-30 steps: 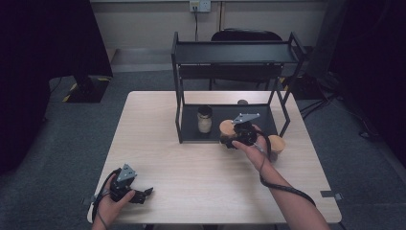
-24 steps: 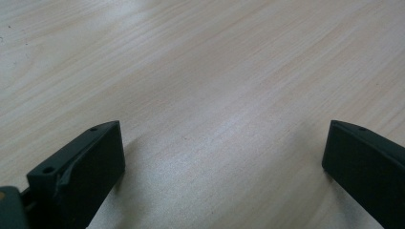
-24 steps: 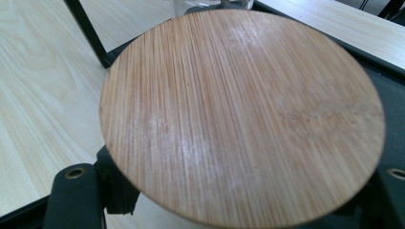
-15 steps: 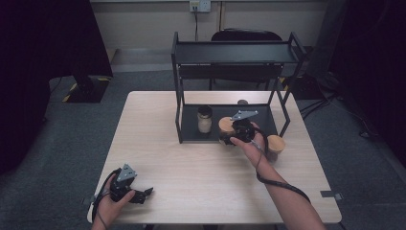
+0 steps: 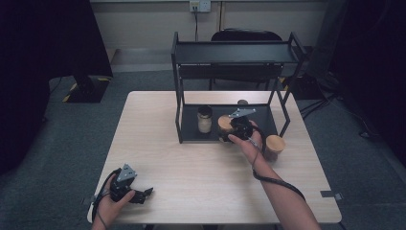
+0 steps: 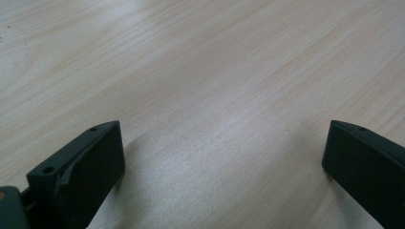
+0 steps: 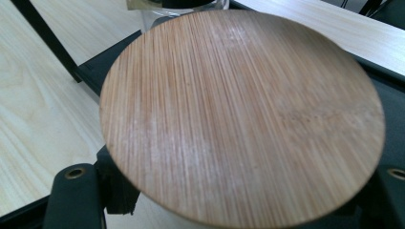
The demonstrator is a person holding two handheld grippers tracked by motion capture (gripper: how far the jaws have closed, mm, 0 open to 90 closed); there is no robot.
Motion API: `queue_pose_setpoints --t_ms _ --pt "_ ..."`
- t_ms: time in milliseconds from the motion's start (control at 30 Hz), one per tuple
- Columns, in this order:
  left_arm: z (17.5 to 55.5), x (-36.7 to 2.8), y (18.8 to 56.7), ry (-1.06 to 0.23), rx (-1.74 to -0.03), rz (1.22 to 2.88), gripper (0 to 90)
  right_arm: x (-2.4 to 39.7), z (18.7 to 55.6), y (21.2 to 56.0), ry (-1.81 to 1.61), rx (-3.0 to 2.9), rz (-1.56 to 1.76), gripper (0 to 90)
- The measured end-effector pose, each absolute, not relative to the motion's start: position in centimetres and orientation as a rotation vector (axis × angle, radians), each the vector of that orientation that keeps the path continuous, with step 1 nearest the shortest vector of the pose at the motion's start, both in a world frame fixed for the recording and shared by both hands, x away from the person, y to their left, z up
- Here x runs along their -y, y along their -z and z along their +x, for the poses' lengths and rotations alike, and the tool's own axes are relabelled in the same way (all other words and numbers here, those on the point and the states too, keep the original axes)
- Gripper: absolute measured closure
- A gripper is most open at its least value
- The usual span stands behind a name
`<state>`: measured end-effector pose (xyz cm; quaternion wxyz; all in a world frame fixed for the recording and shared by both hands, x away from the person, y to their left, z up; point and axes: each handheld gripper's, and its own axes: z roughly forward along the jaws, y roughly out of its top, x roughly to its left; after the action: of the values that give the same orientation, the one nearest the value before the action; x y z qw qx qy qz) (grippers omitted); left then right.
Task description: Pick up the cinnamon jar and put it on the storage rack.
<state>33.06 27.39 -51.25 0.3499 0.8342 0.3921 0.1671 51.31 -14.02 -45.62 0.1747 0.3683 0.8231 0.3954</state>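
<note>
Left tool point(image 5: 143, 193) low near the body, jaws wide apart; right tool point(image 5: 229, 134) reached forward, jaws clamped.

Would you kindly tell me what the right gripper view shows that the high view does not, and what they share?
The right gripper view alone shows the bamboo lid close up, with its fine grain, between the jaws. The high view alone shows the black rack, a second lidded jar beside it, and the left gripper resting open. Both share the held jar and the wooden table.

I can read no words, labels, brands or numbers on anything here, from above or along either tool I hold.
</note>
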Motion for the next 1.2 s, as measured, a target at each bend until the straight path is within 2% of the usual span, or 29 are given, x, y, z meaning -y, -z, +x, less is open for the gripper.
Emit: queue_pose_setpoints --t_ms 1200 --pt "33.1 -27.4 51.2 -0.433 -1.015 2.161 0.2 13.7 54.4 46.2 -1.086 -2.258 1.122 24.8"
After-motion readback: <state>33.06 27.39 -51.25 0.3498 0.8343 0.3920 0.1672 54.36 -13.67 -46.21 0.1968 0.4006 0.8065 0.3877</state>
